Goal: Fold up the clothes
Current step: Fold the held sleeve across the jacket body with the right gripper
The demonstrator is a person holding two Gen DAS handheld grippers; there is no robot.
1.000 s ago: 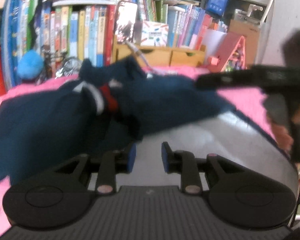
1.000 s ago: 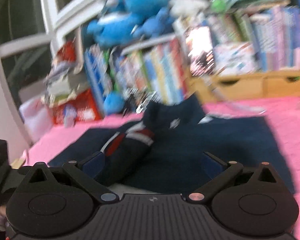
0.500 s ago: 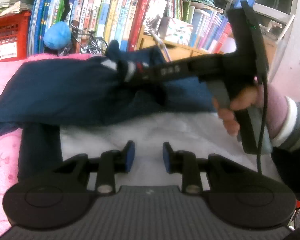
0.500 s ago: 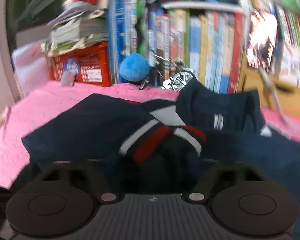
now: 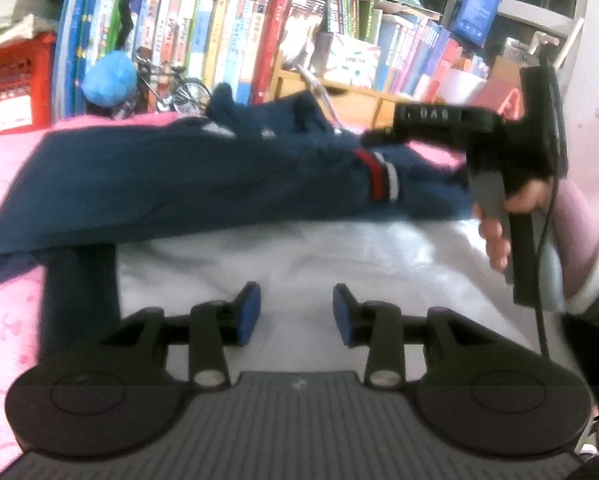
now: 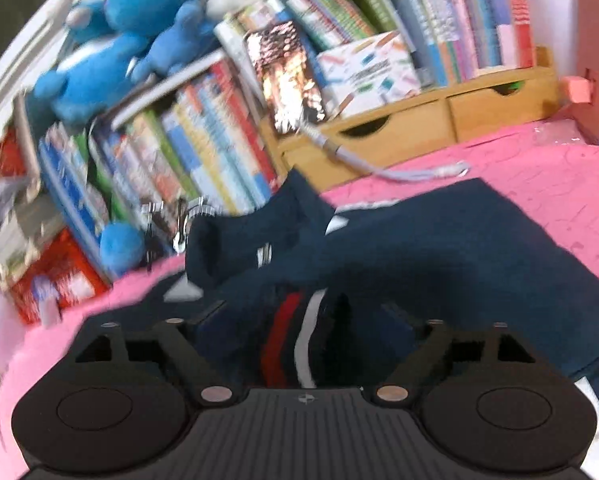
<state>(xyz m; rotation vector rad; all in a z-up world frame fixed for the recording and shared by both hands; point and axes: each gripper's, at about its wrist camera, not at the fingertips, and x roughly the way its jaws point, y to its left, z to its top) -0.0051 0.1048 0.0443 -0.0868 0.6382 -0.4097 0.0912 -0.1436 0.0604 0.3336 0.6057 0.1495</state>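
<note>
My left gripper (image 5: pixel 295 314) is open with nothing between its blue pads (image 5: pixel 248 312), hovering over a white cloth (image 5: pixel 299 252) at the near edge of the pink cover (image 5: pixel 3 304). My right gripper (image 6: pixel 303 320) has its fingers buried in the navy garment (image 5: pixel 187 184), around the cuff (image 6: pixel 289 340) with the red and white stripes; whether it is pinching I cannot tell. From the left camera that cuff lies toward the right side of the garment, under the right tool, with my hand (image 5: pixel 499 224) on its handle. The garment is spread across the cover in front of the books (image 5: pixel 219 48).
</note>
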